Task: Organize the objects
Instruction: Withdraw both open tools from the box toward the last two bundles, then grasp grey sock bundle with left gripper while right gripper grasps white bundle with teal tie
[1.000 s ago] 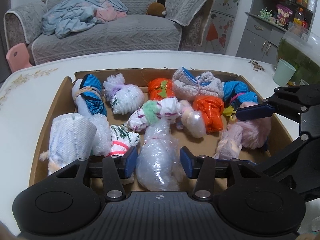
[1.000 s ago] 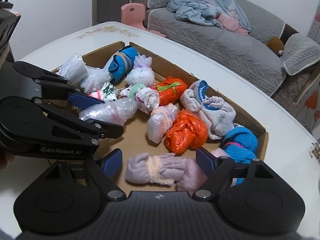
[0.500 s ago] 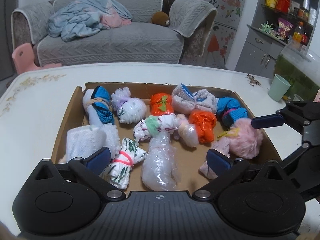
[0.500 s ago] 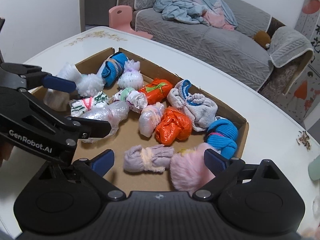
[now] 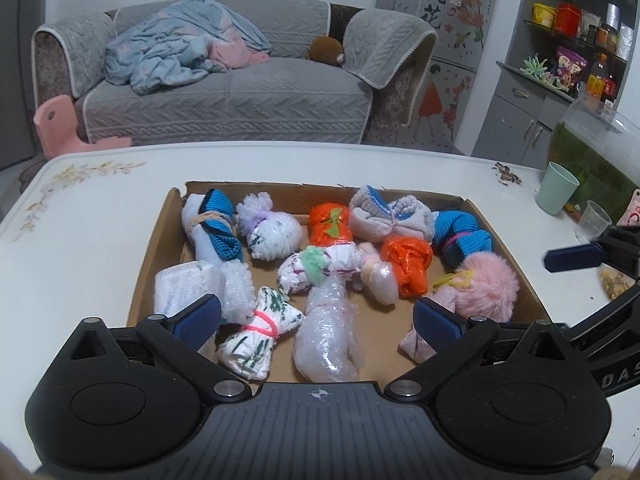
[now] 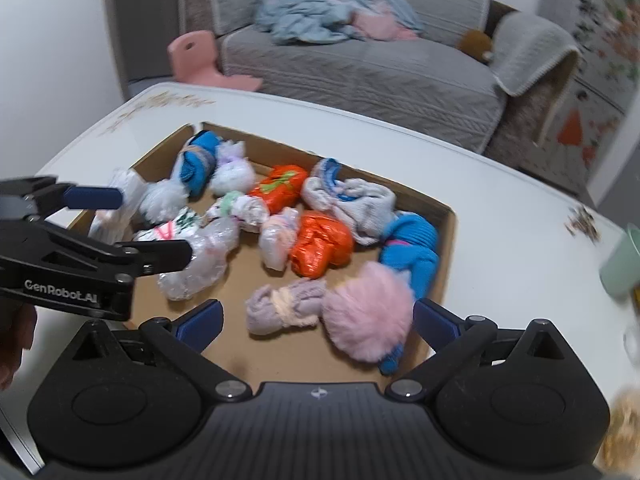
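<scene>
A shallow cardboard tray (image 5: pixel 156 240) (image 6: pixel 448 216) on the white table holds several tied bundles: blue socks (image 5: pixel 460 236), orange bags (image 5: pixel 406 266), a grey sock roll (image 5: pixel 390 216), a clear plastic bundle (image 5: pixel 326 336) and a pink fluffy ball (image 5: pixel 486 286) (image 6: pixel 368 316). My left gripper (image 5: pixel 318 322) is open and empty, above the tray's near edge. My right gripper (image 6: pixel 318 320) is open and empty, above the tray's near right corner, over the lilac roll (image 6: pixel 282 306) and the pink ball.
A green cup (image 5: pixel 556 194) and a clear cup (image 5: pixel 592 220) stand on the table to the right, with a fish tank (image 5: pixel 600 152) behind. A grey sofa (image 5: pixel 240 96) and a pink chair (image 5: pixel 60 124) lie beyond the table. The right view is blurred.
Both grippers have pulled back and up from the tray. My left gripper opened wide and let go of the clear plastic bundle, which lies in the tray. The right gripper stayed open.
</scene>
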A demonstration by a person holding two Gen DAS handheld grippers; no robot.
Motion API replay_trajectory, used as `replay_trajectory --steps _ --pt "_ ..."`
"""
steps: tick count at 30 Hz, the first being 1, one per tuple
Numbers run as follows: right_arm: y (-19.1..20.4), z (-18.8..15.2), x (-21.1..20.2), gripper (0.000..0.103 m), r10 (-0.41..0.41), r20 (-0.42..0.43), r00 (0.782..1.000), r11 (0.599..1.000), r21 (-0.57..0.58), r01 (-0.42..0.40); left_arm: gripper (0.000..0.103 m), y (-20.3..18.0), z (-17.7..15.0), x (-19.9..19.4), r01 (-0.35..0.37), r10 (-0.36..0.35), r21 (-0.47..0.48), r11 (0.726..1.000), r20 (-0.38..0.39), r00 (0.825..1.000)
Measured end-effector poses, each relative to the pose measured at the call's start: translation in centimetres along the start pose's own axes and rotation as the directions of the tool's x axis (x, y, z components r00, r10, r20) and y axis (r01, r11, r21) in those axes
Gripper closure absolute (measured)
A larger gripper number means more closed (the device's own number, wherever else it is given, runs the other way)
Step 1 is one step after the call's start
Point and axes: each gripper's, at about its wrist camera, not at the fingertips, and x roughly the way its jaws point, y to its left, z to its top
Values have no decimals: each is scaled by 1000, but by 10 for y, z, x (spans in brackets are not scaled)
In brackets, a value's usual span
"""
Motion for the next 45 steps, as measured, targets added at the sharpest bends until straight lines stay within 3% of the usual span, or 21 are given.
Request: replay_trajectory --steps 11,18,24,32,36,43,45 --pt "-14 -29 -36 1 3 36 999 995 102 -7 0 -4 -10 -26 -50 49 12 999 23 999" --pt "-23 -75 -64 1 6 67 998 992 124 -15 0 -30 -60 -63 -53 53 62 997 9 999" --pt "-26 -117 -78 1 5 70 998 996 91 -12 0 -70 -108 -86 30 -27 129 991 -20 999" --pt "-48 -172 -82 1 18 36 999 983 184 -24 1 -133 -161 -90 117 -118 338 934 -18 993" --pt "-42 -181 -78 1 48 51 998 987 150 -55 1 -144 -166 -86 170 -171 358 918 -29 985" --pt "-40 -180 -62 1 91 63 994 987 129 -99 1 -151 -172 -73 134 -125 400 907 -50 991" --pt "-41 -183 -64 2 114 86 990 988 97 -122 1 -150 -171 -74 151 -142 409 900 -53 988"
